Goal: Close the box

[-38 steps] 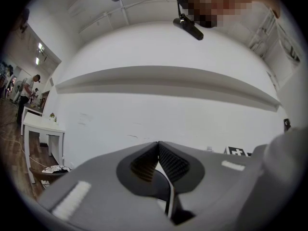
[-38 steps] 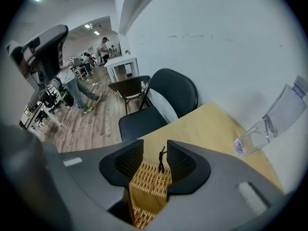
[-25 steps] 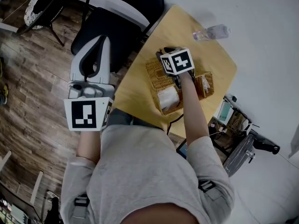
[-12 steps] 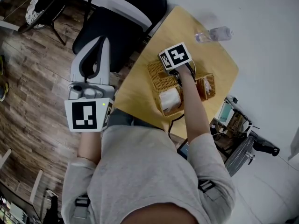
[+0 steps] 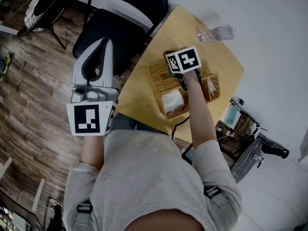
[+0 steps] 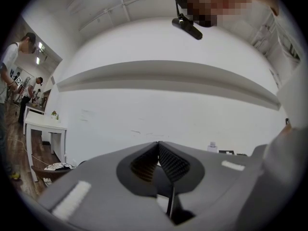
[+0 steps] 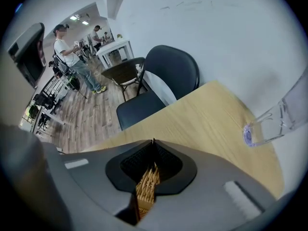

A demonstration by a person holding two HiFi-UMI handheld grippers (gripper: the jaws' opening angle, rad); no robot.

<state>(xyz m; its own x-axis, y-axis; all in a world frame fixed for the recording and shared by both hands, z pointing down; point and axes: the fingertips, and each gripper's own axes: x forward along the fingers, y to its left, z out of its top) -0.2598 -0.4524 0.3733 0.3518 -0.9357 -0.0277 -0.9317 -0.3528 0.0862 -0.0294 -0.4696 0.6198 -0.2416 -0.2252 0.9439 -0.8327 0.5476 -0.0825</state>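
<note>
The wicker box [image 5: 163, 78] sits open toward the near edge of the bench [image 5: 139, 93], with a white bundle [image 5: 172, 101] showing inside. The right hand-held gripper [image 7: 153, 149] is down on it, pointing steeply into the weave. Its jaws have just been closing and now stand narrow, pinching a thin woven edge [image 7: 146, 189] of the box between the pads. That's most likely the lid's rim, taken there so it can be swung over the top. The left hand-held gripper [image 6: 158, 147] plays no part. It's held level off the bench's left edge, above the chair [image 5: 120, 28], jaws pressed together with nothing between them, clear of the work. A clear bottle [image 5: 216, 33] lies near the far corner, well apart from the box. The closing looks barely begun.
</note>
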